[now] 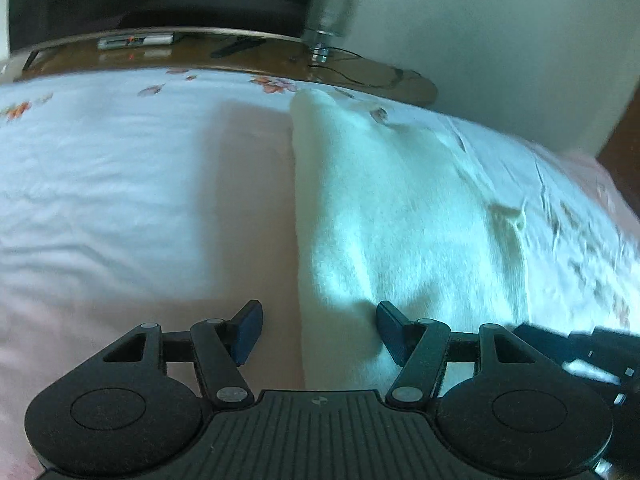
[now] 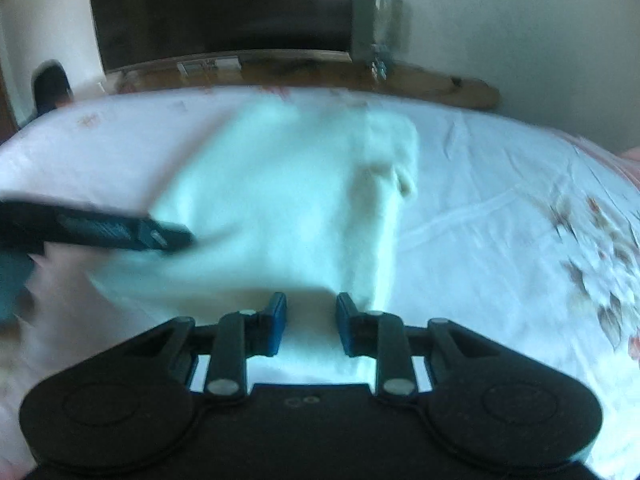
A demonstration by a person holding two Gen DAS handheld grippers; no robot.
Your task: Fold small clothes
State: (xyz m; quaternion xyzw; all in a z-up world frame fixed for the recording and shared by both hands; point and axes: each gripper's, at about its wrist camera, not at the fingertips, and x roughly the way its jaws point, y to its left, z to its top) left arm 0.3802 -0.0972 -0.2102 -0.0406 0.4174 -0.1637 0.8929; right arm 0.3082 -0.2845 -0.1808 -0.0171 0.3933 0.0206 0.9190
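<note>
Both grippers (image 1: 316,332) (image 2: 311,324) agape, fuzzy pale garment (image 1: 392,216), floral sheet (image 1: 100,152)

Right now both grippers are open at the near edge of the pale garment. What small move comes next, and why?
Probably close the left gripper on the pale garment: its open fingers already straddle the cloth's near left edge on the floral bedsheet. The right gripper is also open at the near hem, holding nothing.

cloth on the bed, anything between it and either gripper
Nothing visible. The left gripper is open right at the cloth's near left edge, and the right gripper is open at its near edge, on the bedsheet.
</note>
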